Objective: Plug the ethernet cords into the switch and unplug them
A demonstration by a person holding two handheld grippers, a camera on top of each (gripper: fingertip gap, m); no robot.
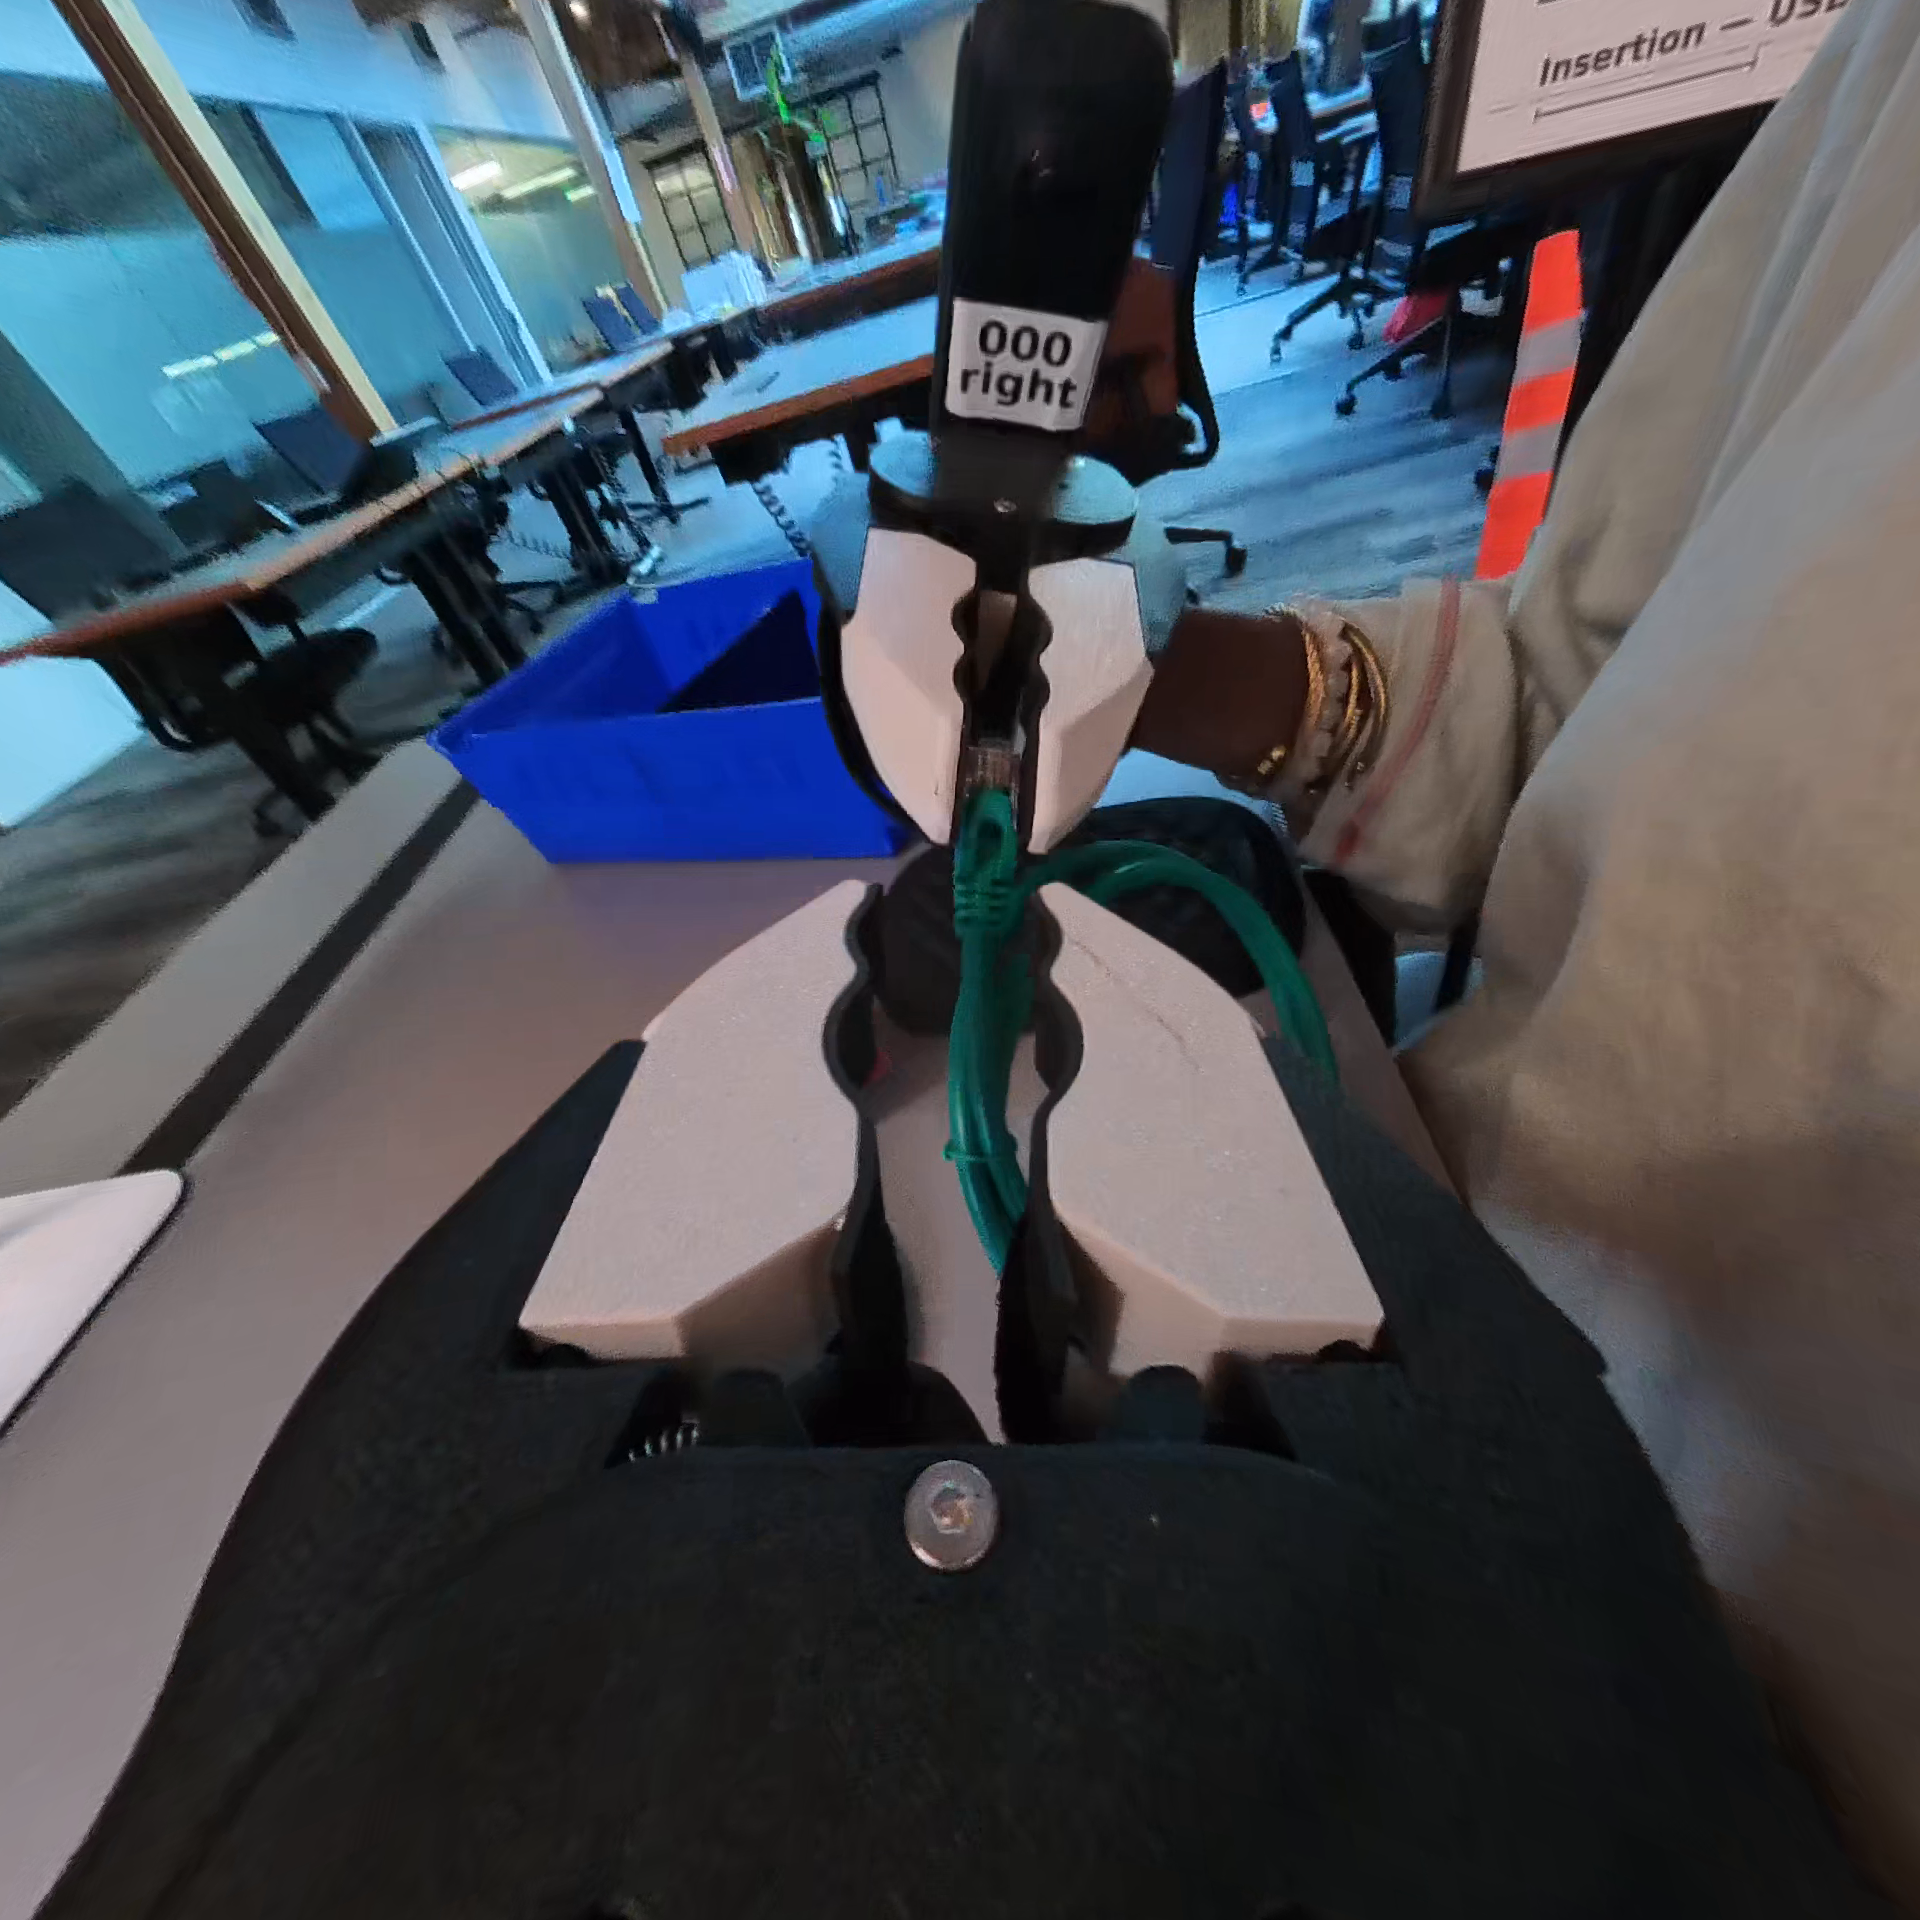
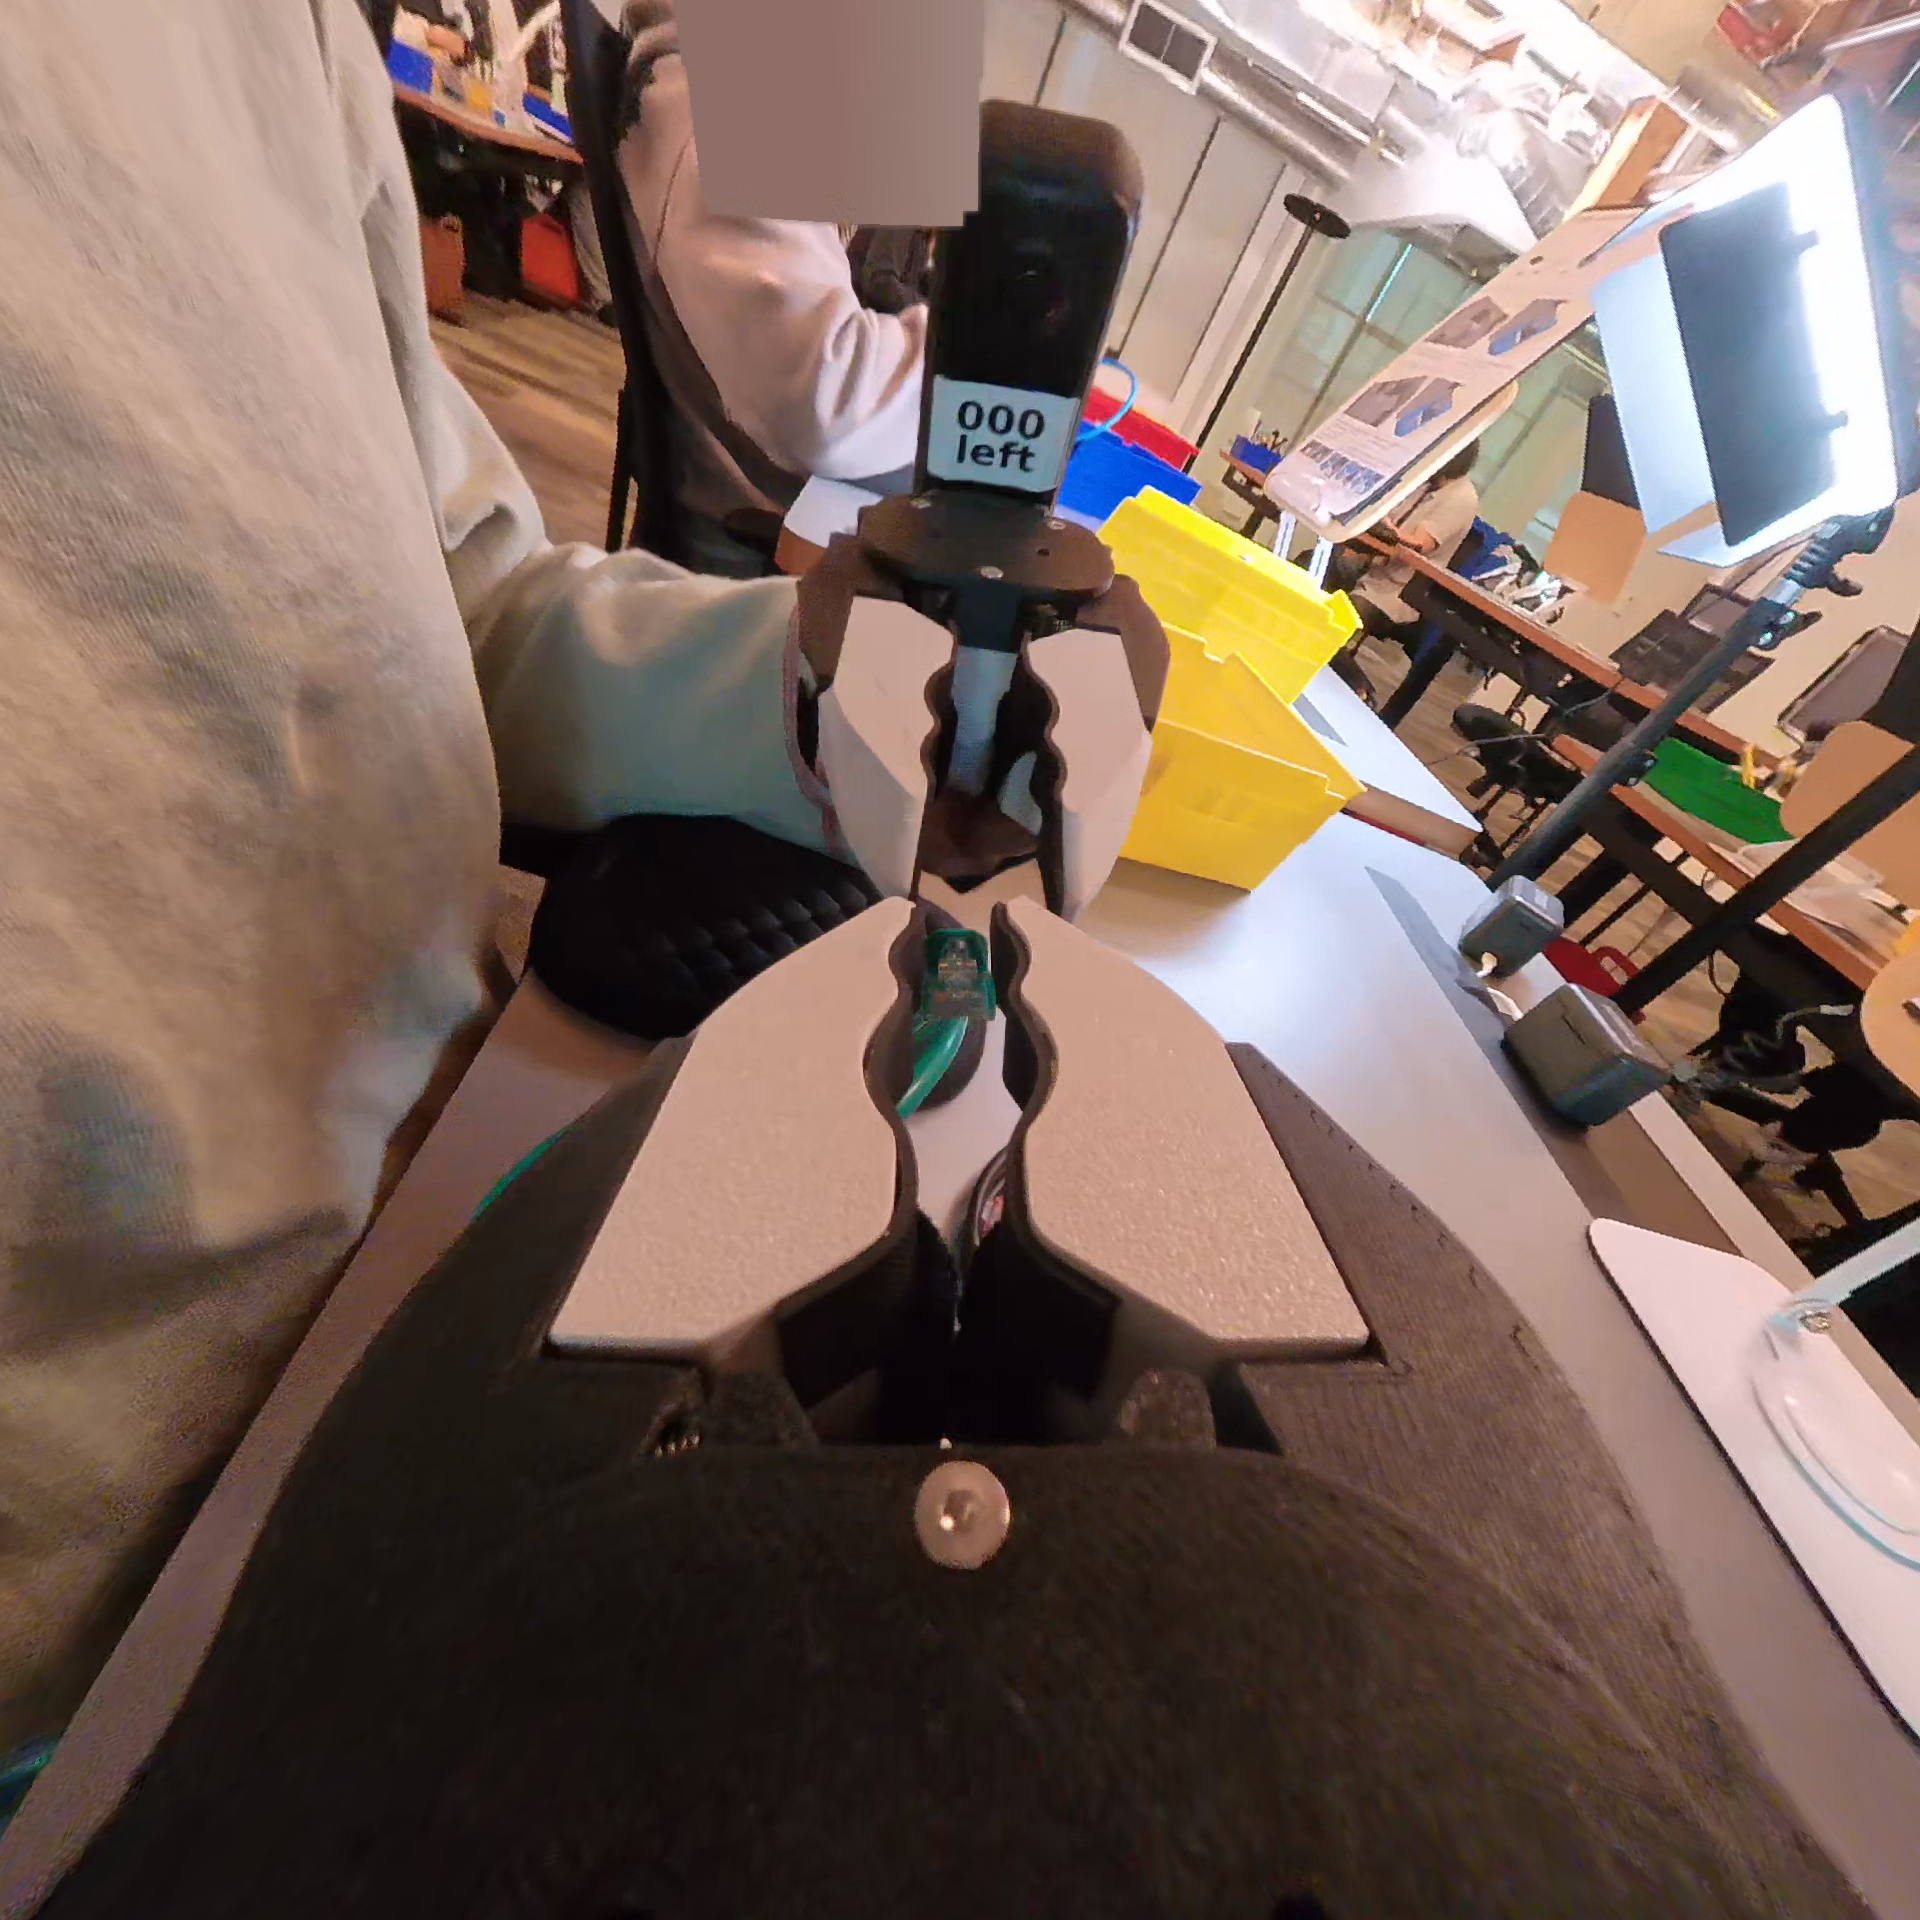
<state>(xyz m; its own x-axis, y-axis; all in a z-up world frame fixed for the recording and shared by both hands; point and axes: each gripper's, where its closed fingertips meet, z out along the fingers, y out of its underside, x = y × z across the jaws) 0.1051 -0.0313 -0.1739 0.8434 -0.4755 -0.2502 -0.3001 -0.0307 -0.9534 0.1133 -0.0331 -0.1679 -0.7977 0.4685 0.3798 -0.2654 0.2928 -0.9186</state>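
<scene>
Between the two tools, just above the grey desk (image 1: 312, 997), a green ethernet cord (image 1: 982, 1070) is being passed nose to nose. Right tool (image 2: 954, 914) is gripping the cord's clear plastic plug (image 2: 956, 971), which is peeking out near its tips; the left wrist view is showing that same plug pinched there, boot hanging below. Left tool (image 1: 951, 894) is sitting partly parted, the bundled cord running through its gap and brushing the right-hand finger, though whether it is truly clamping I cannot tell. No switch is showing in either view, so the plugging looks not yet started.

Risks from here, by my reckoning: the plug is small, hard and slick, its thin latch tab likely to snap or jam if squeezed crooked. The cord is springy and tied in a loop, so it may be twisting the plug off line or snagging on the scalloped black rubber lining of the fingers (image 2: 1143, 1143). Those finger shells are looking matte, faceted, faintly grainy. A glossy blue bin (image 1: 665, 769) and a ribbed yellow bin (image 2: 1226, 686) are standing behind, near enough to catch a swinging loop.
</scene>
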